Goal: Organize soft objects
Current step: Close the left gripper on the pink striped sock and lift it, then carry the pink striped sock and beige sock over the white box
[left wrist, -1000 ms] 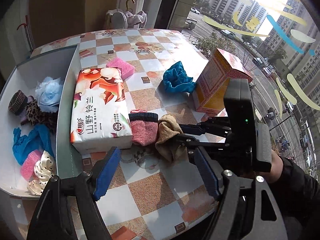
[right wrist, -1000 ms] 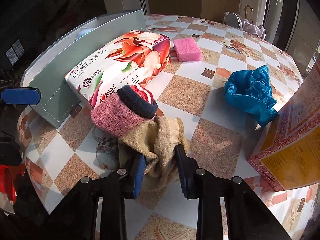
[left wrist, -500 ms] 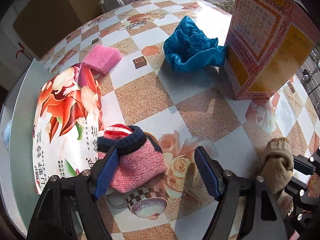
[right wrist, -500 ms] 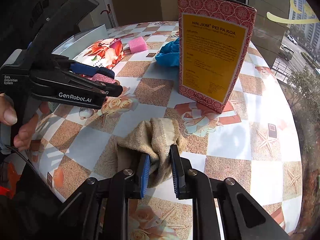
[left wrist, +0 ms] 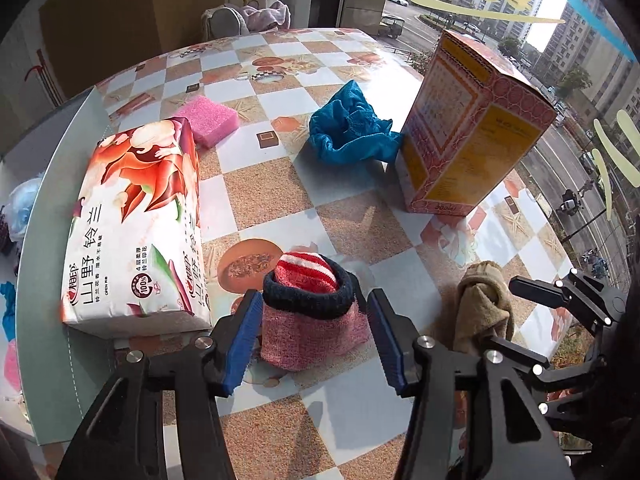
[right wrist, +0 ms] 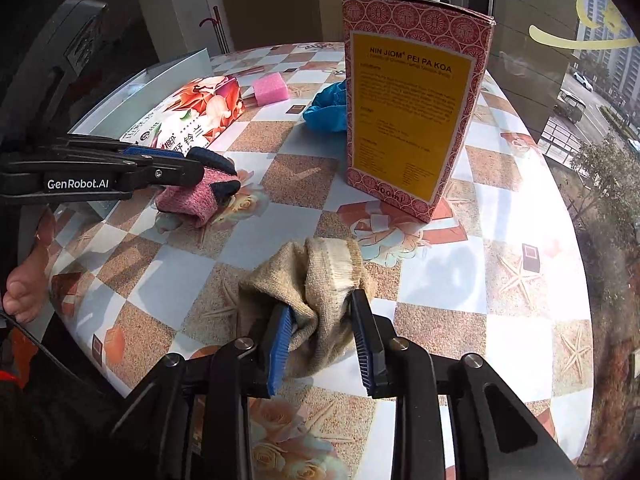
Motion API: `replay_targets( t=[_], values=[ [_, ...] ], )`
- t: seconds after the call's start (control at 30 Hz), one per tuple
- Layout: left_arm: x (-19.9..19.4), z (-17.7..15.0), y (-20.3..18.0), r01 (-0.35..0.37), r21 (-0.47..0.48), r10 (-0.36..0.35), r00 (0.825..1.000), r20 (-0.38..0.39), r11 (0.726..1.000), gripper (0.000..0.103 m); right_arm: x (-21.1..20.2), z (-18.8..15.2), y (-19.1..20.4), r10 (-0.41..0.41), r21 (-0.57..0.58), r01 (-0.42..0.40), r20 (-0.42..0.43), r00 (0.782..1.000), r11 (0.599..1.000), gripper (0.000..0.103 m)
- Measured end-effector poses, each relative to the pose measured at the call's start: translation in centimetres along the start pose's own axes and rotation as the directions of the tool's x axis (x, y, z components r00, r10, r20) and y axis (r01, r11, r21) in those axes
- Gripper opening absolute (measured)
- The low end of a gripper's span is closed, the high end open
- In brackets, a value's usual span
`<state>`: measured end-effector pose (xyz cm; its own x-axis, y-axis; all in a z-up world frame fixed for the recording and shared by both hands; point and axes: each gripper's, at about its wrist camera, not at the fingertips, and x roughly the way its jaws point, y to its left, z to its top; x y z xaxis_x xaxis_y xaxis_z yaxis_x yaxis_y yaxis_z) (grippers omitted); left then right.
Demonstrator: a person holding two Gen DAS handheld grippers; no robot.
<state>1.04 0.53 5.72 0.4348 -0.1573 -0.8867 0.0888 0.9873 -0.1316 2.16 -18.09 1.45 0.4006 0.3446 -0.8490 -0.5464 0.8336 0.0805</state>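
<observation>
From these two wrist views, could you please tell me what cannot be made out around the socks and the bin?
- Bin contents: left wrist view, mostly cut off by the frame edge and hidden behind its wall.
- Blue cloth: right wrist view, partly hidden behind the red medicine box.
- Pink sock: right wrist view, whether the left gripper touches it is hidden by that gripper's arm.
- Tan sock: left wrist view, the right gripper pads on it are out of sight.
</observation>
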Motion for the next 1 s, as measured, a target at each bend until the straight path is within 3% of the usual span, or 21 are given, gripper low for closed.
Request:
replay_targets(
  t=[0.03,0.07,0.33,0.4,0.43,0.47,0.57,0.67,0.83,0.9,1.0],
  values=[
    [0.0,-0.2,0.1,0.000,-0.005,0.000,1.000,0.000,1.000,0.077,-0.3,0.0,0.1,0.006,0.003,-0.006,0.017,1.000,1.000,0.075],
    [0.1,-0.3,0.1,0.005,-0.007,-0.005,1.000,0.002,1.000,0.077,-0.6,0.0,0.1,0.016,0.004,-0.017,0.029,0.999,1.000,0.079],
    [3.5,-0.3,-0.5,-0.019,-0.021,0.018,0.998,-0.068,1.000,0.078,1.2,0.7,0.6,0.004,-0.048,-0.004,0.007,1.000,0.999,0.079],
    [4.3,-0.3,-0.7,0.005,-0.035,-0.007,0.997,-0.077,0.999,0.048,2.9,1.0,0.9,-0.015,-0.060,0.013,-0.030,0.999,0.998,0.078],
    [4.2,-0.4,-1.0,-0.011,-0.021,0.010,0.998,-0.061,1.000,0.043,3.6,1.0,1.1,-0.013,-0.061,0.010,-0.054,0.998,0.998,0.072],
    [4.1,-0.5,-1.1,-0.002,-0.012,0.001,0.998,-0.064,1.000,0.022,4.0,1.1,1.2,-0.032,-0.057,0.028,-0.067,0.997,0.998,0.044],
    [2.8,-1.7,-1.6,-0.021,0.001,0.021,0.999,-0.042,1.000,0.022,2.6,0.9,0.6,0.010,0.002,-0.010,-0.028,1.000,1.000,0.028],
    [1.1,-3.4,-2.6,-0.049,0.035,0.050,0.999,-0.008,0.998,0.022,0.9,0.0,-0.4,-0.060,0.046,0.060,-0.004,0.998,0.997,0.028],
    [2.1,-4.9,-2.8,-0.042,0.025,0.043,0.998,-0.045,0.999,0.022,-0.5,-1.3,-3.0,-0.154,0.157,0.155,-0.016,0.988,0.975,0.028],
    [2.3,-4.7,-2.7,-0.036,0.017,0.037,0.999,-0.036,0.999,0.023,0.6,-1.6,-3.6,-0.168,0.177,0.176,-0.063,0.984,0.968,0.028],
    [2.3,-4.9,-2.6,-0.031,-0.002,0.031,0.999,-0.025,1.000,0.023,1.0,-1.9,-3.7,-0.177,0.189,0.185,-0.055,0.983,0.964,0.029]
  ],
)
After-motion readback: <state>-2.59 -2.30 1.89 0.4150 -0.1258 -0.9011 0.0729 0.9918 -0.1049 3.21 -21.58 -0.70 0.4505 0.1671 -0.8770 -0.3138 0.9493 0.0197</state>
